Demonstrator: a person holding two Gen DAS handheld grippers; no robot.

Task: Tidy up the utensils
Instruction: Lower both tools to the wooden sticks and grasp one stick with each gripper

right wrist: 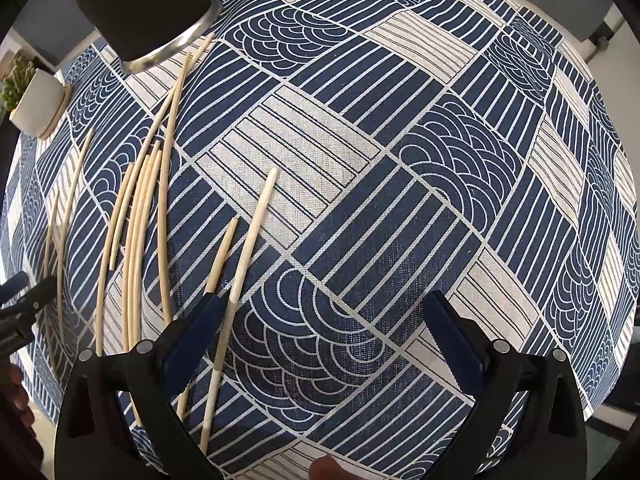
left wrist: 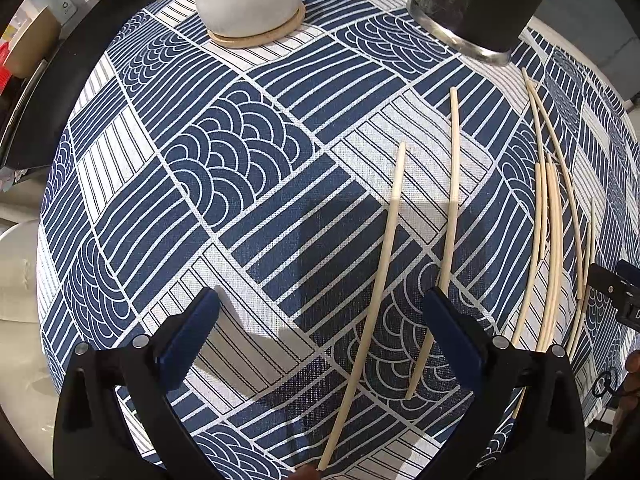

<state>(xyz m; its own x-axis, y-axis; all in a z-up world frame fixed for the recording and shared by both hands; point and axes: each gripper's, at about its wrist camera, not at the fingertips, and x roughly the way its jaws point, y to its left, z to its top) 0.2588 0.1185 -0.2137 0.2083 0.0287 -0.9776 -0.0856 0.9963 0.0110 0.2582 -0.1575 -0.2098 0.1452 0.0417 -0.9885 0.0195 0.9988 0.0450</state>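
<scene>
Looking down through both wrist cameras, I see a table covered by a blue-and-white patterned tablecloth (left wrist: 224, 168), which fills nearly all of each view. At the far edge stands a tall dark holder (left wrist: 480, 0) with a metal ring round its base, upright on the cloth. Further along that far edge, off to the left, a white plant pot (left wrist: 246, 0) sits on a round cork coaster (left wrist: 256, 38).

My left gripper (left wrist: 320, 312) is released, jaws spread wide above the cloth with nothing between the pads. One pale chopstick (left wrist: 380, 264) lies in the gap between its fingers, running from the near edge toward the far edge; a second chopstick (left wrist: 450, 216) lies just beside it and passes under the right-hand finger. My right gripper (right wrist: 324, 316) is likewise released and empty, hovering over bare cloth.

The main pile of chopsticks (right wrist: 140, 216) lies loose between the two grippers, roughly parallel, fanned from the near edge toward the holder's base, some overlapping. Two more sticks (right wrist: 250, 248) lie apart from the pile, at the right gripper's left finger.
</scene>
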